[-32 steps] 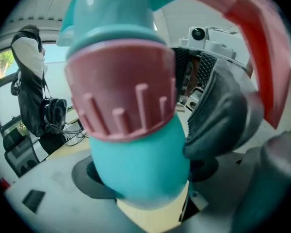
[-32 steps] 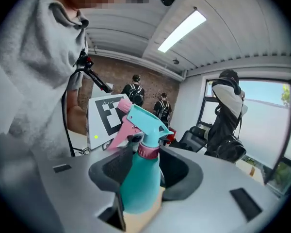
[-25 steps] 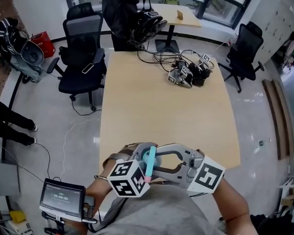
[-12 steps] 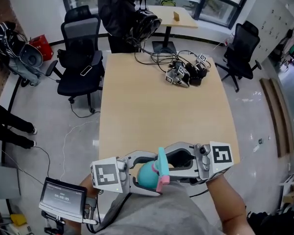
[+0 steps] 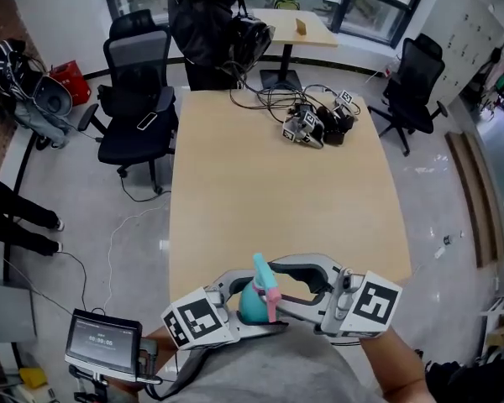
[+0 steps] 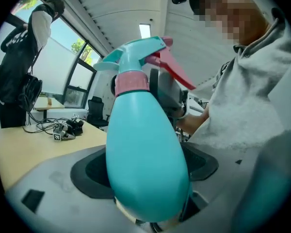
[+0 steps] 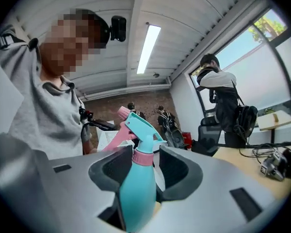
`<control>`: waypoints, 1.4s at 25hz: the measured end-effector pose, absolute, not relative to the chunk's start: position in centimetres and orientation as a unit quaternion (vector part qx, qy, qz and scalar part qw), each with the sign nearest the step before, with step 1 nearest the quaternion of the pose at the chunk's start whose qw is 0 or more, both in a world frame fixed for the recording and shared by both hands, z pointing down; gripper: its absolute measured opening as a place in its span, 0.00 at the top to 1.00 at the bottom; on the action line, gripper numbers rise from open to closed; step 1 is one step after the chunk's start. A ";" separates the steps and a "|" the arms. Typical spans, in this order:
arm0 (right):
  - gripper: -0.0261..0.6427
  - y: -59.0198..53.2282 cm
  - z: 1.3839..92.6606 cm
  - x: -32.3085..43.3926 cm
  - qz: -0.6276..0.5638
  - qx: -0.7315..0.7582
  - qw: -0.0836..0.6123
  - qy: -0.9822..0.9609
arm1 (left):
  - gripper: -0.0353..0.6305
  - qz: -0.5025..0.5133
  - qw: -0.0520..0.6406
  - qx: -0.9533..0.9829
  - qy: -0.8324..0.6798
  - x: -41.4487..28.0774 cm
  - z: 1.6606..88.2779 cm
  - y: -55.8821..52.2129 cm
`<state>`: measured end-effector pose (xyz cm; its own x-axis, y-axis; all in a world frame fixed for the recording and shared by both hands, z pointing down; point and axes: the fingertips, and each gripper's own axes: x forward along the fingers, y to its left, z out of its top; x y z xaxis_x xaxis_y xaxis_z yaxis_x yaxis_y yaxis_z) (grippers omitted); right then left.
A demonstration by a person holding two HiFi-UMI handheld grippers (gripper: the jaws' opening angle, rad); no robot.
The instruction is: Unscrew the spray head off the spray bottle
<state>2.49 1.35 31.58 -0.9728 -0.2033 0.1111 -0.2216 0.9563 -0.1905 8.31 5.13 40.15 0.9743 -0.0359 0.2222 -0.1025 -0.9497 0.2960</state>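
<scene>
Item: unscrewing a spray head, early stage.

- Left gripper (image 6: 144, 169): clamped on the belly of the teal plastic pear-shaped spray bottle (image 5: 249, 302), which is carried in the air just in front of the person's chest, over the near edge of the pale wooden table (image 5: 277, 191).
- Teal spray head with pink trigger (image 6: 136, 57): seated on its pink ribbed collar (image 7: 143, 158), with no gap showing at the neck. Judged: nothing loosened yet.
- Right gripper (image 7: 143, 173): jaws apart, straddling the neck, with a sliver of daylight on either side of the collar.
- Left to do: pinch the collar, turn it, lift the head away.

Clearances, left to right:
- Black office chair (image 5: 139, 99): off the table's left edge, well apart.
- Table top: bare from its near edge to a heap of black cables and marker-tagged devices (image 5: 315, 124) at the far end.
- Second black office chair (image 5: 420, 91): beyond the right edge.
- Judged tightest: the person's grey-clad torso, just behind both grippers.
</scene>
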 end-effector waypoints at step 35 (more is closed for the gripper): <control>0.77 5.8 28.0 3.4 0.112 -0.100 -0.040 -0.988 | 0.26 0.022 0.167 0.957 0.236 7.5 35.9 10.2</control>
<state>3.36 5.79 28.00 -0.9769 0.1880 -0.1011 0.2059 0.9550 -0.2134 7.46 10.18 35.88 0.8874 0.4594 -0.0375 0.4450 -0.8327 0.3296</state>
